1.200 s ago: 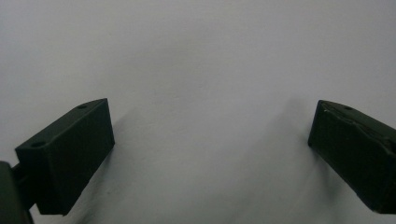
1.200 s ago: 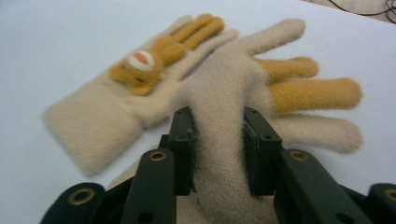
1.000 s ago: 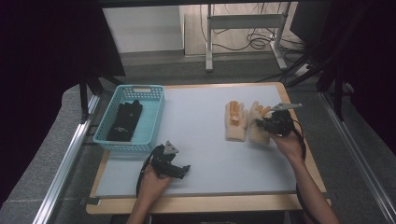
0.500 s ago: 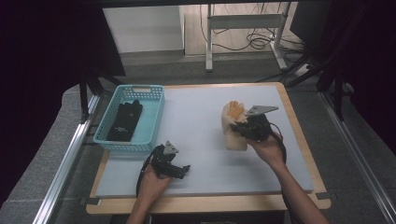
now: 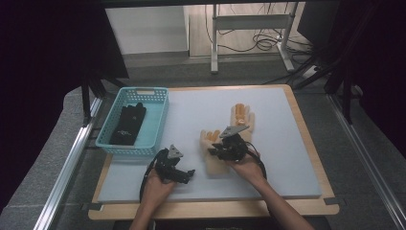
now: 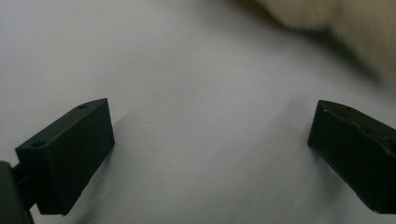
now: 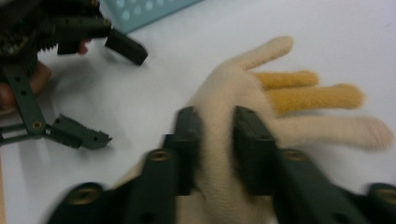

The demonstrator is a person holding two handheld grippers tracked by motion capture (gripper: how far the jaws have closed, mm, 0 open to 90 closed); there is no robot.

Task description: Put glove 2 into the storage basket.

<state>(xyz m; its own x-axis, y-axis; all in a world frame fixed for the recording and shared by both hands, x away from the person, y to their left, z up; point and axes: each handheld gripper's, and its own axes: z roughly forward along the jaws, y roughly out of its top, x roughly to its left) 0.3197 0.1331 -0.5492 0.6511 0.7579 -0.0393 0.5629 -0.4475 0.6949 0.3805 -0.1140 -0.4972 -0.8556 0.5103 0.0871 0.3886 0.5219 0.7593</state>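
Your right gripper (image 7: 214,149) pinches the cream glove (image 7: 233,93) at lower centre of the high view, its jaws having just eased wider with the fabric bunched between them. Your left gripper (image 5: 184,173) rests open on the counter (image 5: 287,158) just left of it. A second glove (image 5: 243,115) lies above; upper left, a blue basket (image 5: 155,124) holds a black glove (image 5: 128,123).

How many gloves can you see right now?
3: one cream glove pinched in the right gripper, another cream glove behind it, one black glove in the basket.
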